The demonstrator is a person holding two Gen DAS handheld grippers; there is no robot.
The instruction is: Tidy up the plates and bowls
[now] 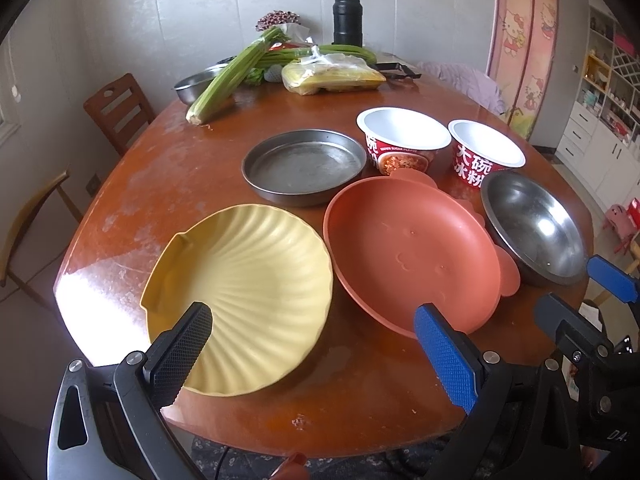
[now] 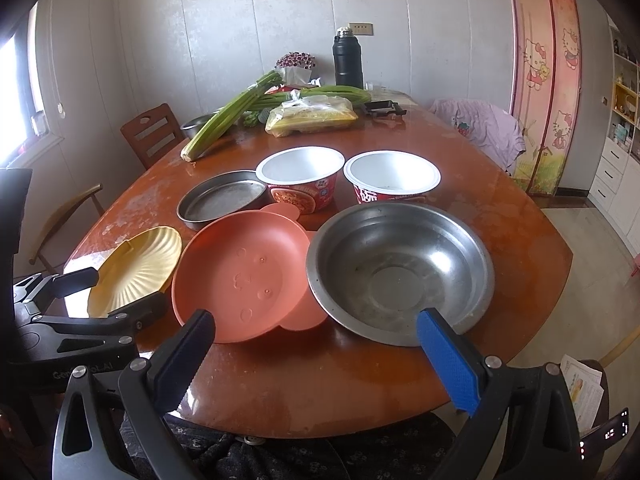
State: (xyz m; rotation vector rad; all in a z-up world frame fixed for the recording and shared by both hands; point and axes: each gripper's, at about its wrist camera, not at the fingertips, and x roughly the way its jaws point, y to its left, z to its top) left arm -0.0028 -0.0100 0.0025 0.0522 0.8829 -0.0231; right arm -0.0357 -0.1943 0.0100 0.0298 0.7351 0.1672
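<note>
Indoors, worn wooden table [image 1: 168,184] by grey panelled wall [image 2: 240,40]; left gripper [image 1: 312,344], right gripper [image 2: 316,354] released, empty

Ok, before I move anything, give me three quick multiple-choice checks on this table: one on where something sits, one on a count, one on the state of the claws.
1. What lies directly left of the orange plate?
A. the steel bowl
B. the yellow scalloped plate
C. the black flask

2. How many red-printed paper bowls stand behind the plates?
A. one
B. two
C. three

3. How are the two claws?
A. both open, holding nothing
B. left shut on the yellow plate
C. right shut on the steel bowl

Answers:
1 B: the yellow plate sits at the orange plate's left, while the steel bowl is at its right.
2 B: one paper bowl and a second paper bowl stand side by side.
3 A: the left claw and right claw both show wide-spread fingers with nothing between them.
</note>
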